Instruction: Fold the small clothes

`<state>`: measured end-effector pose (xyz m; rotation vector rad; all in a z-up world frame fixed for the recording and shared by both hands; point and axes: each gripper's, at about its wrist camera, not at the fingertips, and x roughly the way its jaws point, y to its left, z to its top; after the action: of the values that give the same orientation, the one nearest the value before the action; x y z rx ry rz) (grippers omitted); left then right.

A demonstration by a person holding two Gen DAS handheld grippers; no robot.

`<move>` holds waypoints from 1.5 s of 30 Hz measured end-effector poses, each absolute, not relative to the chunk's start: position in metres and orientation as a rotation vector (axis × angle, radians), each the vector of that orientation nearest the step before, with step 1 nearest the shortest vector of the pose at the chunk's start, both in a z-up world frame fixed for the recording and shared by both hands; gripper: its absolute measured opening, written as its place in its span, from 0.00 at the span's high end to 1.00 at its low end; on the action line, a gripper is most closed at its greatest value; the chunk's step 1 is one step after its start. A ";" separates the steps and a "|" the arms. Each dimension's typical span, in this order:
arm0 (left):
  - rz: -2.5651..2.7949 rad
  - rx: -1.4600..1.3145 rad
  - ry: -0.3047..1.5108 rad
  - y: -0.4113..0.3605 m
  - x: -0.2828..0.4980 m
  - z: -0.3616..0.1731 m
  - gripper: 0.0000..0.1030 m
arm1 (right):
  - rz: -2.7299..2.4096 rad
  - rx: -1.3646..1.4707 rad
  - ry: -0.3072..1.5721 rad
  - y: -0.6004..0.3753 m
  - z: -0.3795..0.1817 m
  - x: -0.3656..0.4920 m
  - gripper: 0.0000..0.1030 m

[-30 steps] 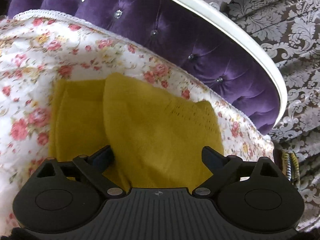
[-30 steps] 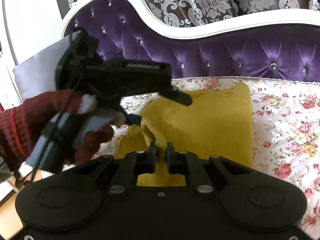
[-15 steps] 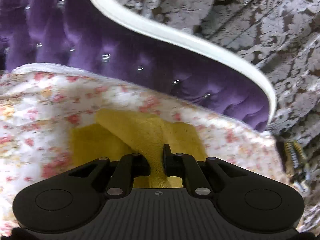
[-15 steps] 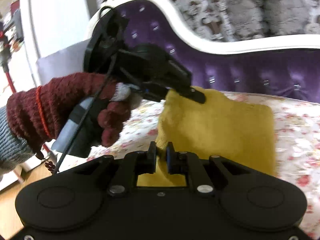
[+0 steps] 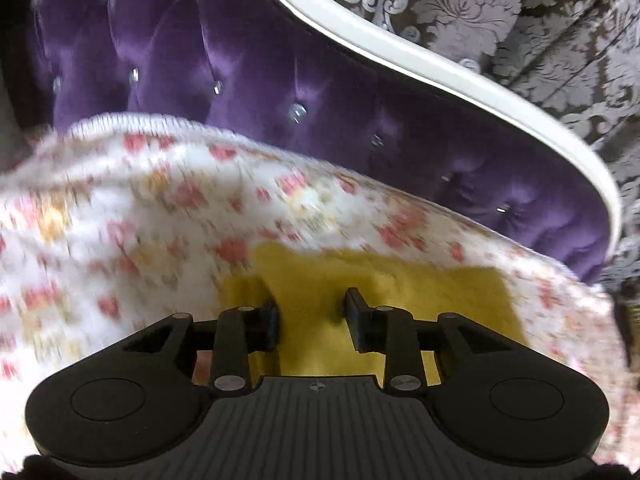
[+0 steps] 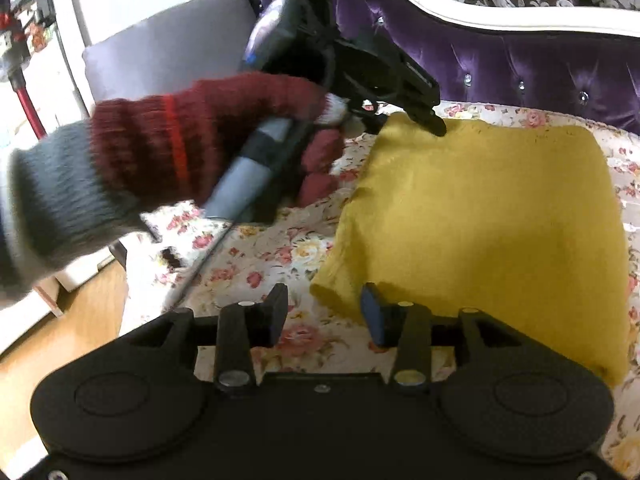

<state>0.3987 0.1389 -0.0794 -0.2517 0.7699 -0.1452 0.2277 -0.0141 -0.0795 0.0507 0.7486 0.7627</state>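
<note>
While both tools have just been opening off the yellow knit cloth [image 6: 480, 216] | left tool [image 5: 312, 316] jaws apart, cloth beneath, unpinched | right tool [image 6: 324, 312] jaws apart beside the near corner | advice: back out low, don't snag the fold | soft, thick rectangle on flowered sofa cover [image 6: 256, 264].

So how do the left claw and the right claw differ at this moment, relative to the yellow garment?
The left claw hangs over the yellow garment, cloth showing between its fingers; the right claw sits off the garment's near corner, mostly over the floral cover. The left claw's gap is narrower than the right claw's. Shared: both have just been opening, and neither pinches the cloth.
</note>
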 end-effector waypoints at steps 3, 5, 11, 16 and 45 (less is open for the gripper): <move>-0.076 -0.137 0.750 0.137 0.408 -0.079 0.70 | 0.766 0.068 0.749 -0.019 -0.075 0.223 0.49; -0.013 -0.051 0.705 0.137 0.409 -0.073 0.70 | 0.767 0.066 0.741 -0.022 -0.072 0.222 0.49; 0.013 -0.127 0.617 0.155 0.384 -0.033 0.63 | 0.700 0.120 0.681 -0.054 -0.051 0.233 0.44; -0.098 -0.087 0.644 0.129 0.344 -0.024 0.39 | 0.533 0.136 0.659 -0.082 -0.046 0.274 0.25; -0.109 -0.067 0.782 0.100 0.265 -0.103 0.07 | 0.379 0.249 0.823 -0.128 -0.086 0.376 0.00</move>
<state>0.2648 0.0999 -0.1028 -0.0669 0.7823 -0.1086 0.3756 -0.1278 -0.0865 0.2486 0.8231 0.3788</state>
